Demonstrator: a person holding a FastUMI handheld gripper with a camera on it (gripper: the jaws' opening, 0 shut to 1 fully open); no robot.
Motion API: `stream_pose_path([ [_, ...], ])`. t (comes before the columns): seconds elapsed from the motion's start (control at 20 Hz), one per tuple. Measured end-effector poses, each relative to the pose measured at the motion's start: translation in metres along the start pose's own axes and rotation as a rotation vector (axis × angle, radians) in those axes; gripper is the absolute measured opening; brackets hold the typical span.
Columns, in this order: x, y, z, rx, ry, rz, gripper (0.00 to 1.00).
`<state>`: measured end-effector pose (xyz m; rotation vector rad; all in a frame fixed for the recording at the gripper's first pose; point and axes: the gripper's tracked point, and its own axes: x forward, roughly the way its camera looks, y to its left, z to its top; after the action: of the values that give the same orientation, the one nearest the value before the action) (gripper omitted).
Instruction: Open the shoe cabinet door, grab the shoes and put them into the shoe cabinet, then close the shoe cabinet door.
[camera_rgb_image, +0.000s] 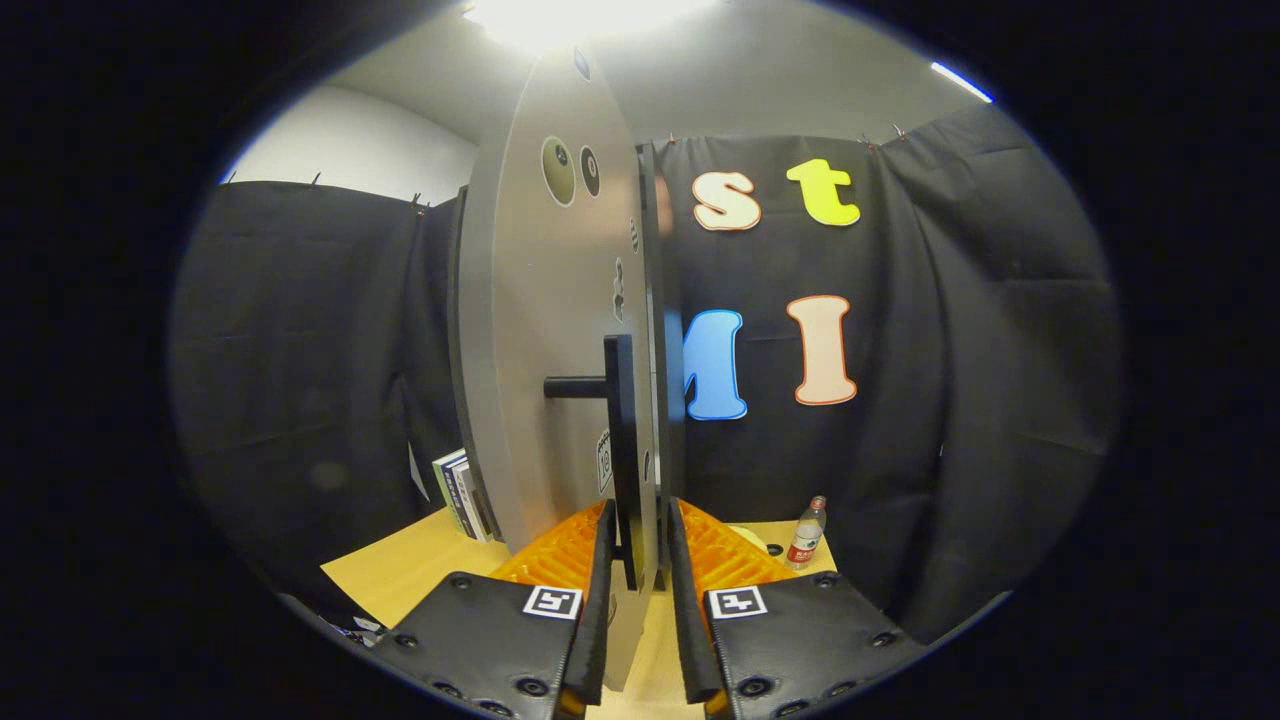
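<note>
The grey shoe cabinet door (540, 350) stands upright right in front of me, seen almost edge-on, with its face turned to the left. A black bar handle (621, 440) runs vertically on it, held off the face by a short black post (575, 387). My gripper (640, 580) reaches up at the handle's lower end. The fingers (600, 590) stand close together, with the bar's bottom end and the door's edge (655, 400) between them. They look shut on the handle.
The cabinet stands on a light wooden table (420, 570). A few upright books (460, 492) lean beside the cabinet on the left. A small plastic bottle (806, 535) stands to the right, near the black cloth wall.
</note>
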<state>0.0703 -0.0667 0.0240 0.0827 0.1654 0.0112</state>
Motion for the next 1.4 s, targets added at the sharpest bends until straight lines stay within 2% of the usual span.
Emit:
stream_pose_path([
  [0.2, -0.019, -0.009, -0.001, -0.006, 0.004, -0.095, 0.76],
  [0.4, -0.044, 0.001, -0.004, 0.009, 0.023, -0.149, 0.92],
  [0.65, -0.069, 0.039, -0.013, -0.051, 0.039, -0.156, 0.93],
  [0.75, -0.071, 0.064, -0.025, -0.062, 0.071, -0.125, 0.93],
  [0.9, -0.066, 0.118, -0.051, -0.015, 0.131, -0.052, 0.93],
  [1.15, -0.035, 0.177, -0.097, 0.004, 0.213, 0.025, 0.94],
  [1.4, 0.012, 0.188, -0.137, 0.036, 0.298, 0.024, 0.97],
])
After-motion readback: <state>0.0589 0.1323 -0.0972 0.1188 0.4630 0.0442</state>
